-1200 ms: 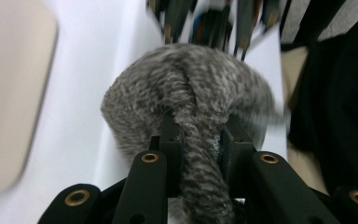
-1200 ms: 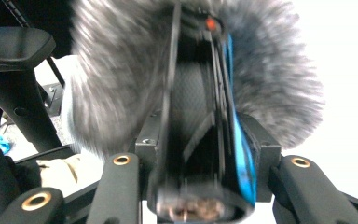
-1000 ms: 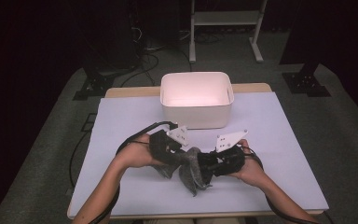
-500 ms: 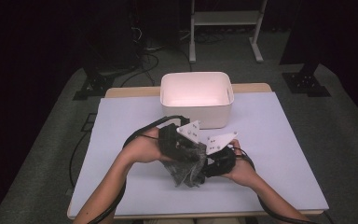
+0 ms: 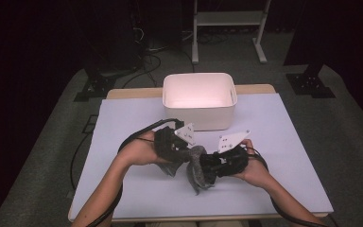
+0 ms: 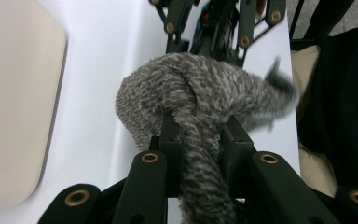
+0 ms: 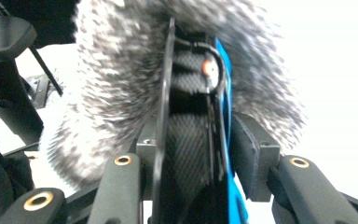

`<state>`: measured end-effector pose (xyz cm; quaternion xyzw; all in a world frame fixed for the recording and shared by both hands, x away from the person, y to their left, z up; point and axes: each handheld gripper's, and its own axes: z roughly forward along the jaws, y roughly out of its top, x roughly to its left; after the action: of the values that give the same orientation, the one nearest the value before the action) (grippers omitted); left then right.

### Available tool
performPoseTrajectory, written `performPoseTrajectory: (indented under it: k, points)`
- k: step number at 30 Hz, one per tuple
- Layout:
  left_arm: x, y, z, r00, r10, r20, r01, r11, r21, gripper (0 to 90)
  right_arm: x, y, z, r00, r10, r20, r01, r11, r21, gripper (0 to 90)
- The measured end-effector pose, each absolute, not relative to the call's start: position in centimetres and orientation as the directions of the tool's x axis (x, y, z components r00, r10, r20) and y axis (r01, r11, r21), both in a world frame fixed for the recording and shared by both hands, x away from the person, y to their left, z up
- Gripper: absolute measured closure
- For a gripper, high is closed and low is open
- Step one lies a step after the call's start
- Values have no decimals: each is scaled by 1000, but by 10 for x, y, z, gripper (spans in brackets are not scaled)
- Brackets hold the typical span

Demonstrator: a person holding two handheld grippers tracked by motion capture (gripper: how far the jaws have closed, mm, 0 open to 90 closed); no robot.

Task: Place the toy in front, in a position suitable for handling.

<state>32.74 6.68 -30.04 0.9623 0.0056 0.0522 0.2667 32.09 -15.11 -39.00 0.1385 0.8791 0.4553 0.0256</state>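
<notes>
A grey fuzzy piece of fabric hangs between the two grippers over the near middle of the table. My left gripper is shut on one end of it; in the left gripper view the fabric bunches up from between the jaws of the left gripper. My right gripper faces it from the right. In the right gripper view the right gripper is closed on a flat black ribbed piece with a blue edge, and the fabric is wrapped around that piece.
A white rectangular bin stands at the back middle of the pale table. Cables trail from both grippers along the forearms. A metal stand and dark floor lie beyond the table.
The left hand first closed in on the right gripper, then drew back a little to the left. The fabric has stayed gripped between both grippers throughout.
</notes>
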Motion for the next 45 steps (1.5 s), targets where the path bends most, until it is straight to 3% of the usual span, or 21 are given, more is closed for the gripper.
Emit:
performPoseTrajectory:
  k: [5, 14, 20, 26, 33, 45]
  points:
    - [324, 76, -294, 994, 41, 98, -18, -845, 535, 744, 324, -140, -389, -966, 249, 65, 199, 562, 803, 575]
    - [324, 123, -279, 986, 126, 105, 45, -822, 568, 744, 339, -76, -386, -985, 164, 61, 139, 520, 843, 575]
    - [327, 131, -289, 985, 155, 82, 80, -815, 575, 744, 349, -46, -396, -989, 129, 75, 130, 499, 857, 574]
    - [328, 120, -298, 990, 131, 60, 70, -803, 592, 744, 344, -70, -400, -991, 120, 56, 112, 532, 839, 572]
    - [329, 118, -305, 991, 128, 48, 74, -796, 601, 743, 336, -107, -408, -993, 119, 24, 100, 690, 717, 593]
    - [328, 128, -312, 989, 146, 28, 100, -793, 600, 742, 332, -113, -416, -988, 145, 50, 137, 684, 717, 557]
